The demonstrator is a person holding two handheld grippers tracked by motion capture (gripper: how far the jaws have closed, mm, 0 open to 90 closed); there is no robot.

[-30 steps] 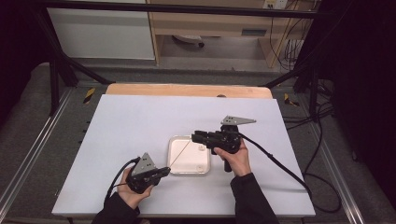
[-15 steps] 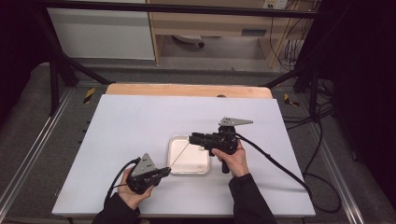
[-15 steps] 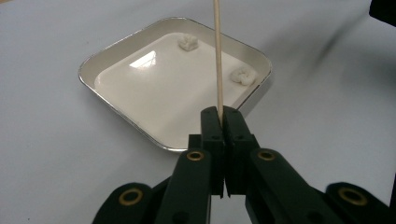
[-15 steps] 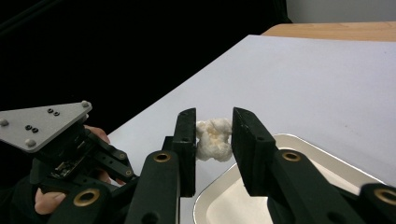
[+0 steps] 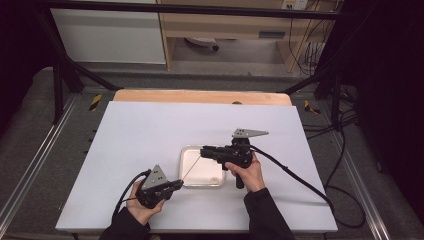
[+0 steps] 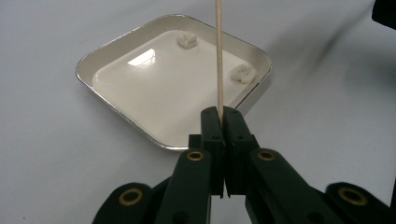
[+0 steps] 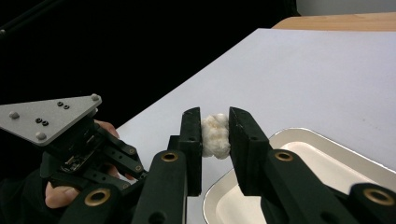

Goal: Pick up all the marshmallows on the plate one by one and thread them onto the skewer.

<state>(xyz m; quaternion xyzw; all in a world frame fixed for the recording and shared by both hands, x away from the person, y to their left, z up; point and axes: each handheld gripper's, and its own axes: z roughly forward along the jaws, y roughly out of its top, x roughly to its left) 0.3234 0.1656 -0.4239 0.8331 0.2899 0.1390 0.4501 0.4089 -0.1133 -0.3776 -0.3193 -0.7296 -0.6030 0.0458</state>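
We've got the left tongs (image 6: 222,114) clamped tight on a thin wooden skewer (image 6: 218,56), low at the front-left of the white bench (image 5: 150,125). The skewer runs up & away from them, slanting over the metal tray (image 6: 116,46) twd the right tongs (image 5: 204,151). In the right gripper view, those tongs (image 7: 215,135) pinch a small white marshmallow-like lump (image 7: 215,134) betw. their pads, held above the tray's near-left edge; their jaws have just been closing in on it. Two more white lumps sit in the tray: one (image 6: 187,39) near the far corner, one (image 6: 243,73) by the right rim, both well apart.
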